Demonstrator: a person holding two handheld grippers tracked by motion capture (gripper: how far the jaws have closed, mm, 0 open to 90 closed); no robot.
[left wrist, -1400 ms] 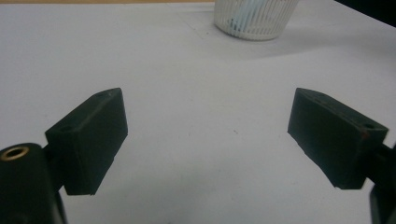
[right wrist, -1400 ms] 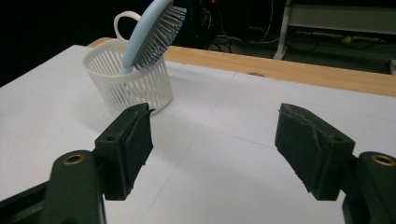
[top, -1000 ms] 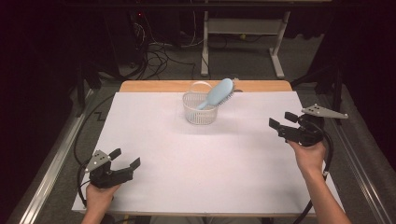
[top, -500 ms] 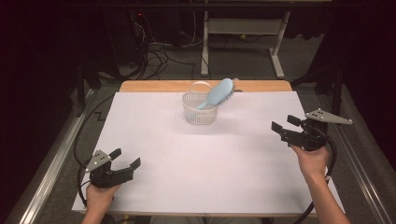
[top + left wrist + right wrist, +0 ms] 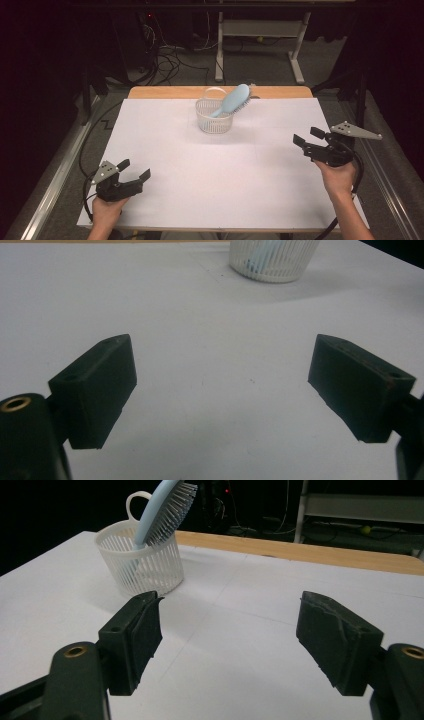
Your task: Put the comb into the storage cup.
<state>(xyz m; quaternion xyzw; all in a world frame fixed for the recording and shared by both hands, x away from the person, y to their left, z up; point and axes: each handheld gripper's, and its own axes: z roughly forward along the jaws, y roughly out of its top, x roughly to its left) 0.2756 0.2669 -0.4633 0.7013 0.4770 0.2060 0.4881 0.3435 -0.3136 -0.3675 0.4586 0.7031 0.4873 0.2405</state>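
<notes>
A light blue hairbrush [image 5: 231,99] stands handle-down in a small white slotted basket [image 5: 214,122] at the far middle of the white table; its bristled head leans over the rim to the right. The same hairbrush [image 5: 162,507] and basket [image 5: 142,565] appear ahead and to the left in the right gripper view. My right gripper [image 5: 308,136] hovers near the right edge, open and empty, pointing left toward the basket. Near the front left corner, my left gripper [image 5: 134,169] is open with nothing between its jaws. The basket's lower wall [image 5: 272,259] sits far ahead in the left gripper view.
A white sheet [image 5: 220,165] covers the table, with a strip of bare wood [image 5: 170,92] along the far edge. Metal rails [image 5: 55,175] run along both sides. Behind the table are cables and a white frame [image 5: 260,35] on a dark floor.
My right gripper has drifted slightly to the right and toward the front. The left gripper, basket and hairbrush have kept still.
</notes>
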